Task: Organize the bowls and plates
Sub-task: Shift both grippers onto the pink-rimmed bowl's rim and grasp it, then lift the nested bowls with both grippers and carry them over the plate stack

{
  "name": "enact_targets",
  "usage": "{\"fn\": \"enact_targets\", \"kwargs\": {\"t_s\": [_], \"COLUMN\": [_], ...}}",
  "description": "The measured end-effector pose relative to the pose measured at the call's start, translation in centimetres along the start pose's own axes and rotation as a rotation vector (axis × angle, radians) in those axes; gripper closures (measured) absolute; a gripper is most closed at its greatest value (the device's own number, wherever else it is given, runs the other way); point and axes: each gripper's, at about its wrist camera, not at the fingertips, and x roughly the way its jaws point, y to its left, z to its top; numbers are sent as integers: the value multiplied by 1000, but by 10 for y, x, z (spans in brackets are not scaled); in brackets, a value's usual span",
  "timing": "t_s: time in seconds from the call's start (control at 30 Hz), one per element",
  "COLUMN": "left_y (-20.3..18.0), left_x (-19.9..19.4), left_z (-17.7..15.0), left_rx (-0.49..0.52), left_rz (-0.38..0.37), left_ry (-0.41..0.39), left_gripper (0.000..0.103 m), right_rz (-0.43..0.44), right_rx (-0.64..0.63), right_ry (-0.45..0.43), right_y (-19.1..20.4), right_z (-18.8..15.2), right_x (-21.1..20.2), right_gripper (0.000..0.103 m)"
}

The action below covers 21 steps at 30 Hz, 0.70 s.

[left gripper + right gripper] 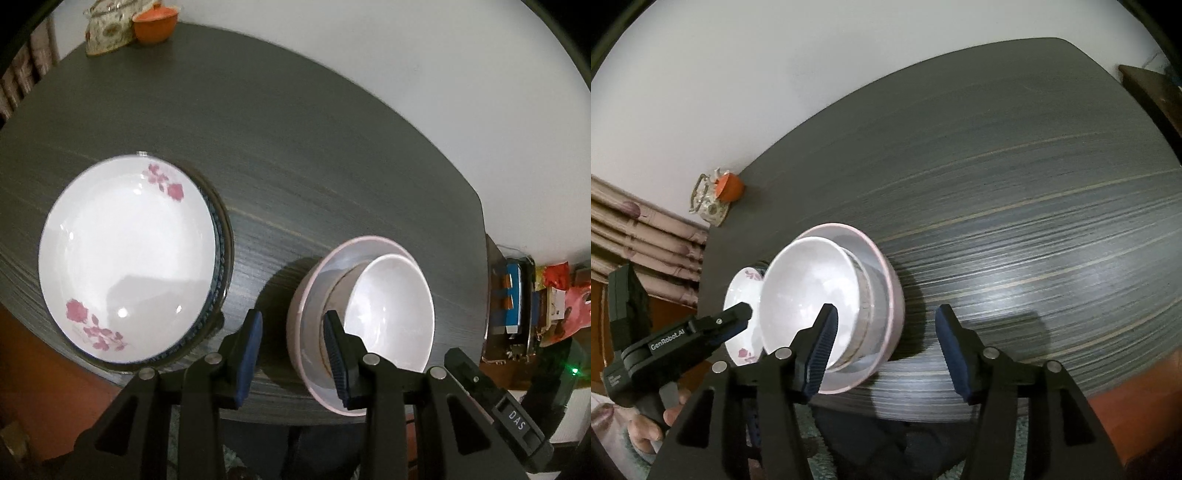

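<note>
far left of the bowl stack, at the desk's (295,147) back corner, sit an orange pot (151,26) and a patterned box (107,31), well out of the work. nearer, still left of the stack, a floral plate (125,258) lies on a dark-rimmed plate (221,236) near the desk's front edge.

the left gripper (293,354) hangs between the plates and the stack. its jaws are roughly half open and empty, one pad over bare desk, the other just at the pink bowl's (306,295) near rim; whether it touches is unclear.

the stack itself is a white bowl (391,314) sitting tilted in the pink bowl, close to the front edge.

the right gripper (886,350) hovers just right of the stack with jaws wide apart, holding nothing; its left pad overlaps the white bowl's rim in view, the other is over bare desk.

the step looks like seating or moving the white bowl. to do it well, i'd bite one wall of the rim squarely, lift straight, and steady the pink bowl with the other gripper, since glazed ware slips and the edge is close.
</note>
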Motion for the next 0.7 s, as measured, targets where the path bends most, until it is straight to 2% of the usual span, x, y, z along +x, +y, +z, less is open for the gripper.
{"fn": "enact_targets", "kwargs": {"t_s": [0.2, 0.7], "left_y": [6, -1], "left_x": [10, 28], "left_z": [2, -2], "left_rx": [-11, -25], "left_rz": [22, 21], "left_ry": [34, 9], "left_gripper": [68, 68], "right_rz": [-27, -111], "right_rx": [25, 7], "right_ry": [47, 113], "right_y": [-5, 6], "right_z": [-3, 5], "right_x": [14, 61], "right_gripper": [49, 53]}}
